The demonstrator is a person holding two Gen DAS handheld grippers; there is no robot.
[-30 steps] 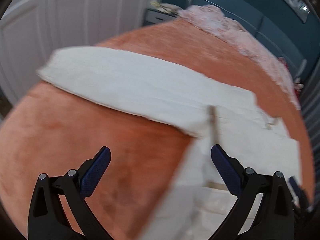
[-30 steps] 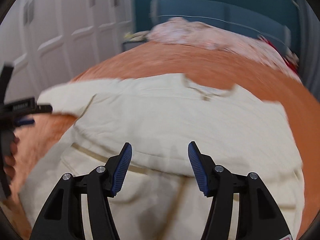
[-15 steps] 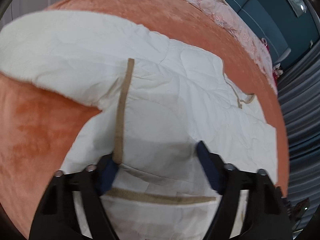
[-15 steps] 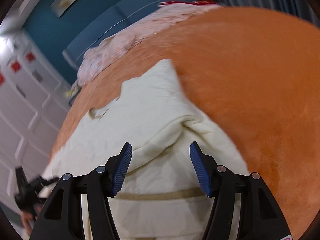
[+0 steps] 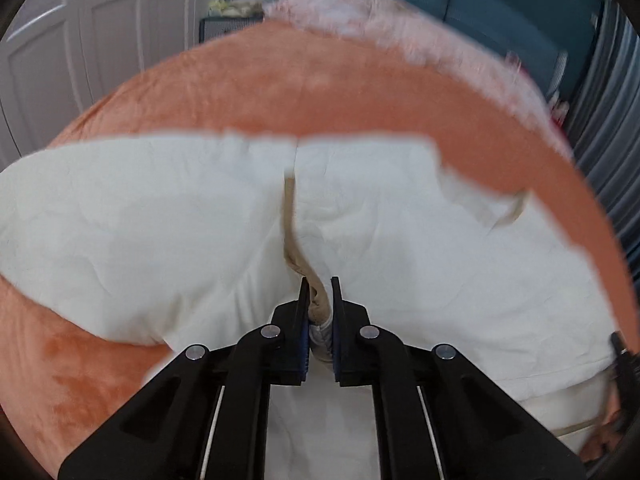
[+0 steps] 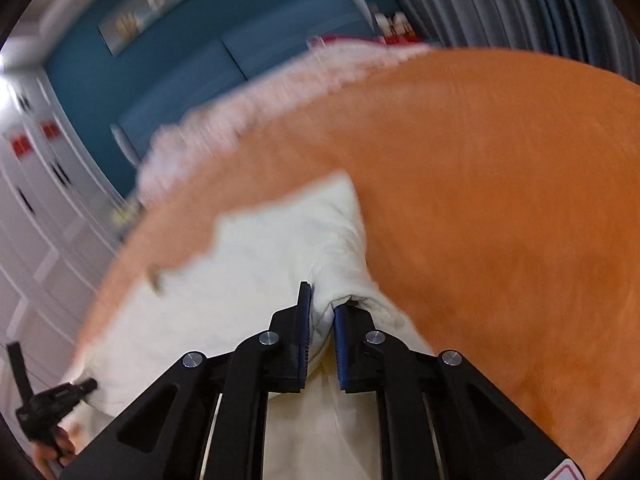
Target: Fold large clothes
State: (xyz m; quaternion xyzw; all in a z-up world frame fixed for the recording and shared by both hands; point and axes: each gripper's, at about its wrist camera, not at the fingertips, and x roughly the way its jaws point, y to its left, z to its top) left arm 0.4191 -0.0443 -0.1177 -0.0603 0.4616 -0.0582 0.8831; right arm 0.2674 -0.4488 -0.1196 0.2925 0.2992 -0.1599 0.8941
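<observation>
The left gripper (image 5: 319,300) has just been closing, and now its jaws pinch a bunched-up bit of the big cream garment (image 5: 160,220) right at its tan trim strip (image 5: 290,220); the right gripper (image 6: 320,304) has just been closing too, and it squeezes a puffy fold of the same garment at its far edge. The garment lies spread out flat on the orange blanket (image 5: 280,92), which shows all around it. Past the garment, at the far end of the blanket, sits a fluffy pink cover (image 5: 360,12), and behind that is a blue wall (image 6: 120,92) with white doors (image 5: 80,20) beside it.
</observation>
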